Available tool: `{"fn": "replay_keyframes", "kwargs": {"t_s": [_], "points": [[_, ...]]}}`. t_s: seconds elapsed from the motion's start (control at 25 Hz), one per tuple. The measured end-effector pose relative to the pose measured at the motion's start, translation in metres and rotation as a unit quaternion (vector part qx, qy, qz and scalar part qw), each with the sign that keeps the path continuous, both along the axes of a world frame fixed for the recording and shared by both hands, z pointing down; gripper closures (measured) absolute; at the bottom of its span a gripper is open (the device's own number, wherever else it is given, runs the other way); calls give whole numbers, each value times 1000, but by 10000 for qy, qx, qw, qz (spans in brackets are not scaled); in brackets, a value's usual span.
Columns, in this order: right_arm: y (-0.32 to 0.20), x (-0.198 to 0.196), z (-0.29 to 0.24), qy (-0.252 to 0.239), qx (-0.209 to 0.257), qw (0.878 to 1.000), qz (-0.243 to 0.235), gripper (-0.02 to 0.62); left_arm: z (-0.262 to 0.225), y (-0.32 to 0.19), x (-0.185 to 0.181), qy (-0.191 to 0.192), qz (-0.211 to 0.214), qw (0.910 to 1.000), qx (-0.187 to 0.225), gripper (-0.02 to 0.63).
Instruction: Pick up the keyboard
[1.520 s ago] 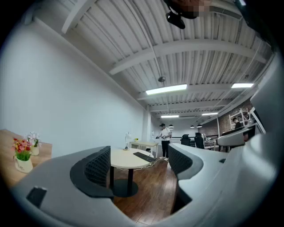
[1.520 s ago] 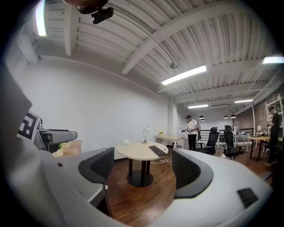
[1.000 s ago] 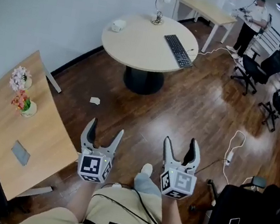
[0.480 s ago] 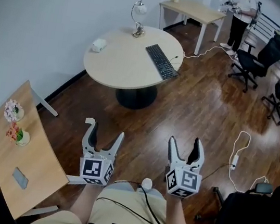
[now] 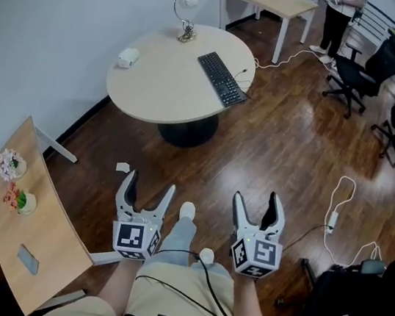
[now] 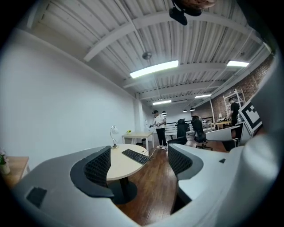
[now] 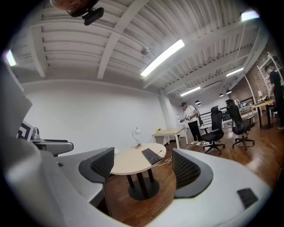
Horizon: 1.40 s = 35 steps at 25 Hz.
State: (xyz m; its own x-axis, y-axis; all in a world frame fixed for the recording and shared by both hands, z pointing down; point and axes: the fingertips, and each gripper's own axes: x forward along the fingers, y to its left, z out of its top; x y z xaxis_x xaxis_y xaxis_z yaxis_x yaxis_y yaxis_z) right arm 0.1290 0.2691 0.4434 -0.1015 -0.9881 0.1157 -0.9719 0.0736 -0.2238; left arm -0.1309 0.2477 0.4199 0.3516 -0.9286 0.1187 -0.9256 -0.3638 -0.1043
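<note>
Holding nothing, jaws spread wide: left gripper (image 5: 151, 181), right gripper (image 5: 256, 196); keyboard (image 5: 222, 79) well apart.

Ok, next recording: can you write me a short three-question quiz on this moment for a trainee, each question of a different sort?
1. Multiple choice: the black rectangular keyboard lies on
A) the round pale wooden table
B) the dark wood floor
C) a black office chair
2. True or false: the left hand-held gripper is shut on the keyboard.
3. Fill in: the jaws of the right hand-held gripper stand ____, with nothing between them.

Key: 1 A; 2 false, it is open and far short of the table; 3 apart.
</note>
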Motion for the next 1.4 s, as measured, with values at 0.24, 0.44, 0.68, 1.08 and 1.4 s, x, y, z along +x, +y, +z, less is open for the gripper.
{"fn": "replay_keyframes", "kwargs": {"t_s": [0.24, 0.44, 0.68, 1.08, 1.4], "points": [[-67, 4, -1, 260, -40, 9996, 29, 169, 12, -73, 10, 177, 138, 9997, 22, 220], [-144, -10, -13, 465, -8, 9989, -110, 170, 3, -148, 8, 237, 218, 9994, 151, 221], [-236, -56, -28, 661, 83, 9965, -507, 170, -13, -232, -11, 440, 319, 9981, 279, 221], [-315, -98, -6, 797, -200, 9941, -708, 170, 17, -323, -59, 669, 234, 9975, 35, 224], [-375, -51, 23, 677, -562, 9941, -636, 169, 45, -390, -30, 616, 180, 9977, -204, 229]]}}
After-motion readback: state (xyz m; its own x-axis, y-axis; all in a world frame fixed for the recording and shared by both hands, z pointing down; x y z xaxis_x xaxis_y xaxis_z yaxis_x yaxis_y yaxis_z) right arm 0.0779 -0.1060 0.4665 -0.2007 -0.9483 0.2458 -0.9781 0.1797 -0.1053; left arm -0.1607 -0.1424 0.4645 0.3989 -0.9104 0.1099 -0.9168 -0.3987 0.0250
